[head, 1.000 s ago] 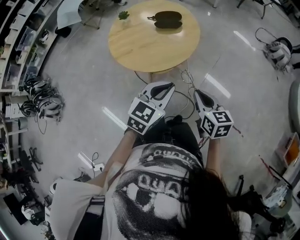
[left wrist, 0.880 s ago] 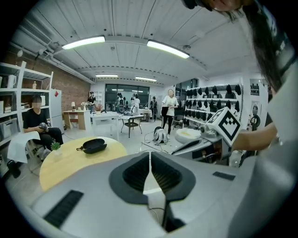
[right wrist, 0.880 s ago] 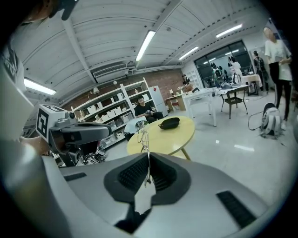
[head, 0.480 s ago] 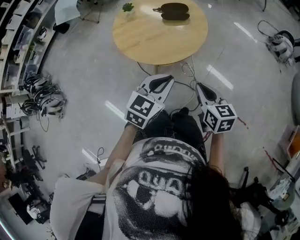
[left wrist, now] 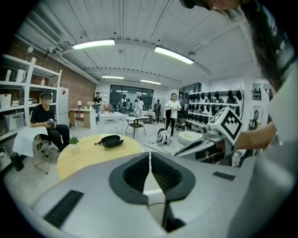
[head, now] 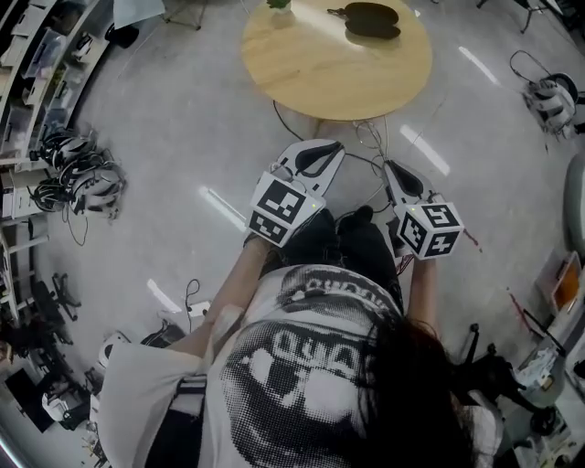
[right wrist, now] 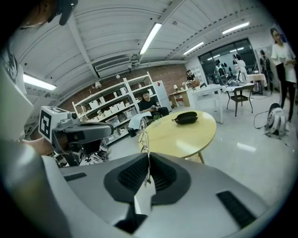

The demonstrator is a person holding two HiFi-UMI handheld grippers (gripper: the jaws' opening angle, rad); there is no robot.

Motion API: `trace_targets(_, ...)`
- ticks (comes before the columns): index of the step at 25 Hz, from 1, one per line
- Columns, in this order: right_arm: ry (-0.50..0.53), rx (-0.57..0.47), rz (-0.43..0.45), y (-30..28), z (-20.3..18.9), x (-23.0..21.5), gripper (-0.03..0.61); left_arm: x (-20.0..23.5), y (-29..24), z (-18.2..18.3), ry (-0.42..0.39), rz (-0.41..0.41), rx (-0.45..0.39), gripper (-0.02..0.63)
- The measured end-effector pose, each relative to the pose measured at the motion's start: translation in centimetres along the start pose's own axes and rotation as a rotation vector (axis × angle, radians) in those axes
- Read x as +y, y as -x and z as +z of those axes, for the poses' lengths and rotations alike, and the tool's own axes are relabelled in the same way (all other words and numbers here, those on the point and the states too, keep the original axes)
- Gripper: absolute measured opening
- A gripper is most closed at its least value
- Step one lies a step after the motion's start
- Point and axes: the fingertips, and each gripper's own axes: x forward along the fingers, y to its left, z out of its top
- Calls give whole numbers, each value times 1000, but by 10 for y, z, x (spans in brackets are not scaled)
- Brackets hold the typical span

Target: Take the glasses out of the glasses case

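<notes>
Glasses (right wrist: 145, 137) out and held in the right gripper (head: 393, 174), well short of the glasses case (head: 370, 18)

Head view: the right gripper and the left gripper (head: 327, 151) were held side by side in front of the person, both pointing toward the round table (head: 311, 82); the dark case lay far ahead of their tips at the table's far edge, well apart from either. Right gripper view: the jaws were pinched almost together on a thin wire frame that rose just past the tips, a narrow grip that so slim a part likely needs; the case sat ahead and slightly right of the jaws, so the removal itself looked done. Left gripper view: its pads met at the tips with nothing between them, probably idle since the case needed no steadying; the case lay ahead and to the left of its jaws; whether the lid stood open could not be told.
</notes>
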Motion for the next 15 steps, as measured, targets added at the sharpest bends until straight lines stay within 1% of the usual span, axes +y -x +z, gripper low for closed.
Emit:
trace_targets(6, 5, 12, -3, -17, 0, 19, 12, 20, 19, -11, 21, 8, -7, 21)
trace_targets(15, -6, 22, -24, -36, 0, 38, 12, 41, 37, -19, 25, -18, -15, 21)
